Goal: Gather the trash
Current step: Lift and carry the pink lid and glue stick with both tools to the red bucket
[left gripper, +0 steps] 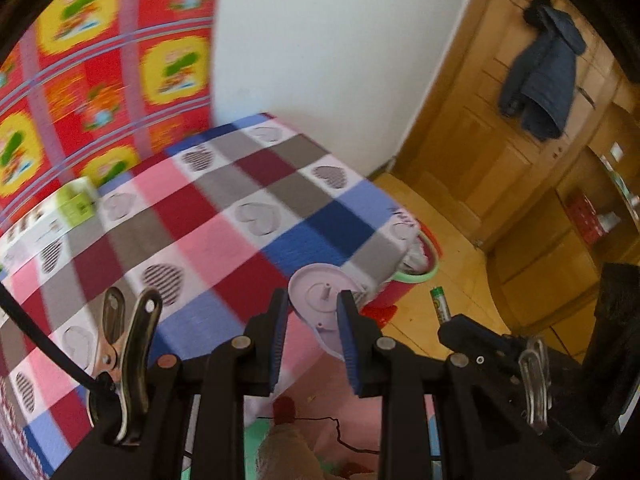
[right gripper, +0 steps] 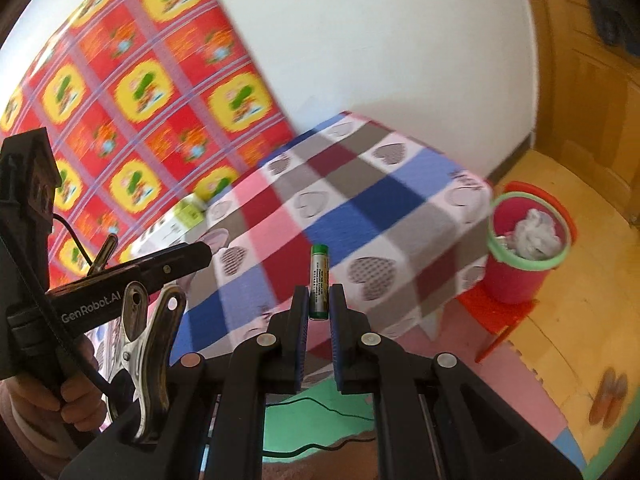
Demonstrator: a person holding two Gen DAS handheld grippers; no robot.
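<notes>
right tongs (right gripper: 319, 304) pinching battery (right gripper: 319, 282) upright between blue pads, green cap up, hanging over checked cloth (right gripper: 360, 208) on counter. left tongs (left gripper: 313, 322) clamped on lilac disc (left gripper: 320, 300), pale plastic, central peg facing camera, tilted on edge; pads pressing its rim both sides. same battery (left gripper: 439, 304) visible in left view, sticking out of right tongs (left gripper: 454, 322) at right, over floor (left gripper: 452, 216). left tongs (right gripper: 200, 250) show in right view too, at left, hand (right gripper: 76, 392) on grip below.

red bin (right gripper: 528, 240) with green rim on red stool (right gripper: 500, 316), just beside counter's far corner, crumpled white paper (right gripper: 534, 234) inside. bin (left gripper: 420, 264) half hidden behind cloth (left gripper: 224, 216) corner in left view.

white-green box (left gripper: 60, 212) at counter's left edge, against red-yellow patterned sheet (left gripper: 100, 72) on wall. blue jacket (left gripper: 544, 72) hanging on wooden door (left gripper: 500, 140). foam mats (right gripper: 440, 360) pink and green under counter, black cable (right gripper: 320, 404) across them. both views motion-blurred.
</notes>
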